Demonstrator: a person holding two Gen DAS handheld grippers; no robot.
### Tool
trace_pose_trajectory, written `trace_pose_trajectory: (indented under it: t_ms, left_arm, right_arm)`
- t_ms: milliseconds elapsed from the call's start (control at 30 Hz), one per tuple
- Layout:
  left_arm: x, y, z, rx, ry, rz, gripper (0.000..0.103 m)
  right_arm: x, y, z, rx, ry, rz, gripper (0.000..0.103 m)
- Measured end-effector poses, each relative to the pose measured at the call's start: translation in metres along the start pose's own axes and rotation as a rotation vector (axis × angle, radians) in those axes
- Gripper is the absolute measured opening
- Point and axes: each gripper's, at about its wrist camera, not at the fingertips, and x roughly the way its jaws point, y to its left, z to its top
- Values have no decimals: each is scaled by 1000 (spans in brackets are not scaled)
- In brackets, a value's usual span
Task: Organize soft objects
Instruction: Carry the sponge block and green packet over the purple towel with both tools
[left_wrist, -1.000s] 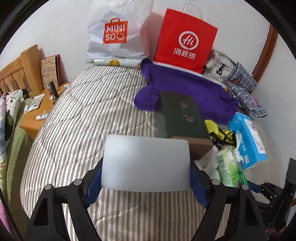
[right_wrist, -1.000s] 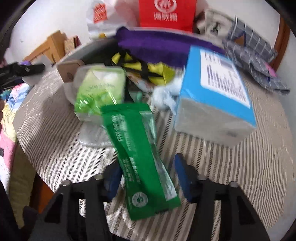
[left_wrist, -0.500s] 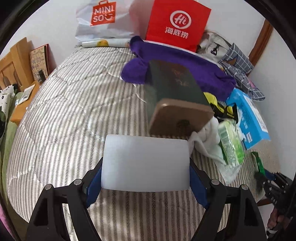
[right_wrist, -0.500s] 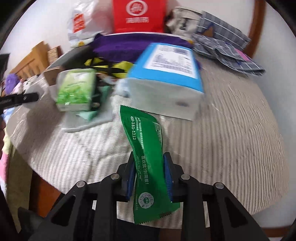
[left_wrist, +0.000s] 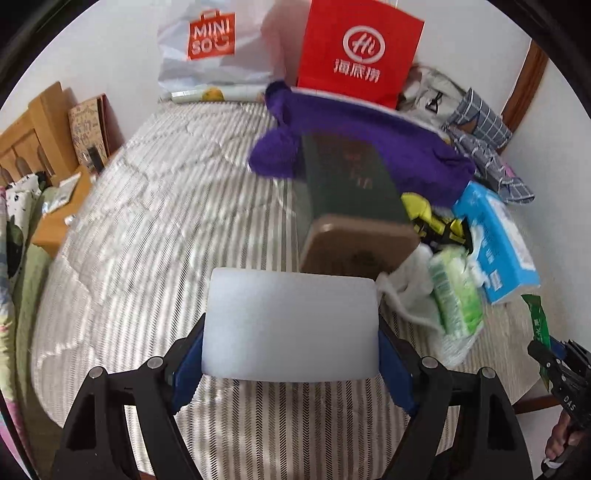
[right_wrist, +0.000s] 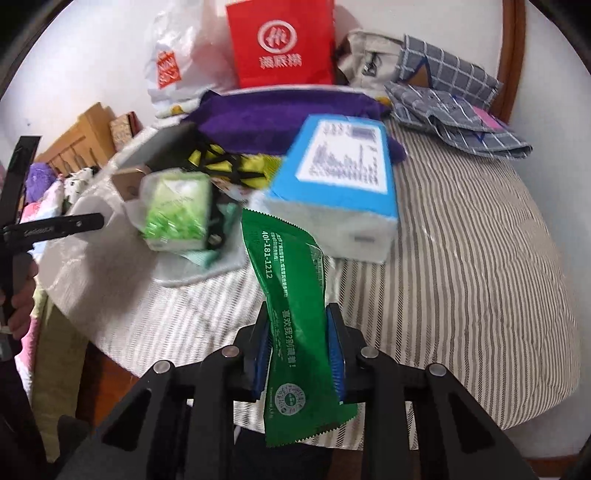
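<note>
Striped grey-and-white quilted bed cover (left_wrist: 155, 229): near corner cut off below both views, right rim dropping to a wooden frame. Broad bare stretch on the left in the left wrist view, another bare stretch on the right in the right wrist view. Purple plush fabric (left_wrist: 369, 129) partly hidden behind a dark green box with a brown end (left_wrist: 354, 206), blurred, lettering unreadable. Red paper bag (left_wrist: 358, 55) and white plastic shopping bag (left_wrist: 210, 48) upright against the wall, tops cropped. Blue-and-white tissue pack (right_wrist: 340, 173) lying beside a light green tissue packet (right_wrist: 177, 210); yellow-and-black item (right_wrist: 229, 168) mostly buried between them. Checked grey cloth (right_wrist: 454, 107) at the far right edge.

Left gripper (left_wrist: 291, 350) spread wide, blue pads pressed on both sides of a pale white rectangular block (left_wrist: 291, 325), clear of the cover. Right gripper (right_wrist: 299, 354) nearly closed, clamped on a green foil sachet (right_wrist: 291, 306), lifted above the cover's near edge, lower end hanging past the jaws.
</note>
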Motion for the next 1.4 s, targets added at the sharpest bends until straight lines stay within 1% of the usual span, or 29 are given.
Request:
trace_pose_trajectory:
  t_ms: [167,300,400,533,600,633,800,967,1167,1400]
  left_arm:
    - [-23,-4,15,5,-46,0,80]
    - [-35,-9,29,11,-72,3,81]
    - [-39,-11,41,5,-90,-4,81]
    - [-41,-13,59,-3,-101,1,81]
    - [-40,-14,70,-2,-110,6,81]
    - [-40,-15,76,0,-113,6,81]
    - [-33,-20,106,6,-125,8,81]
    - [-21,-24,143,0,-123,-4,81]
    - [-8,-25,179,1,-132,16,82]
    - [26,-23,209,-23,-111,10,82]
  right_arm:
    - [-22,3,17,-17,-50,12,27]
    - [-30,-1,37,-10,-81,6,27]
    - [-30,-5,53,3,-96,-14,27]
    - [-25,-12,76,27,-101,-18,27]
    - [-20,-16,90,40,-100,-27,27]
    - [-17,-19,100,55,-98,-17,27]
    - [-5,-24,136,81,-109,6,27]
    - [14,-32,176,98,-103,2,27]
    - [34,-39,216,112,-99,18,27]
    - [69,-41,249,98,-77,25,28]
